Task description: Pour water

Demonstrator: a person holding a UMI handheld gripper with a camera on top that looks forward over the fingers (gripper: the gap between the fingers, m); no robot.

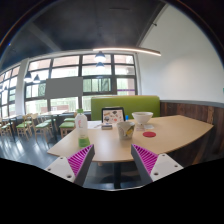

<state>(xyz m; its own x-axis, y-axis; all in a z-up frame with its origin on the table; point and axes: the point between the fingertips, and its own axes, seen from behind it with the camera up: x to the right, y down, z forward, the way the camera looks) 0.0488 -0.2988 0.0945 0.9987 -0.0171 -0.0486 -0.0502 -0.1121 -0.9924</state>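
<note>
The tool [112, 160] hangs open and empty. The bottle [82, 124] stands well beyond on the worktop [170, 128]. It looks light, probably slippery; grip mid-body.

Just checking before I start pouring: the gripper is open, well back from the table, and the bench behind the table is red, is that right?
Not quite. The gripper view shows the bench behind the table is green, not red. The rest holds: the gripper is open and well back from the table.

One worktop [170, 130]; on it one bottle [82, 122], one bowl [143, 118], one red disc [149, 133], one upright card [113, 115], one small cup [125, 128]; one green sofa [140, 103] behind; two fingers [82, 158], open
</note>
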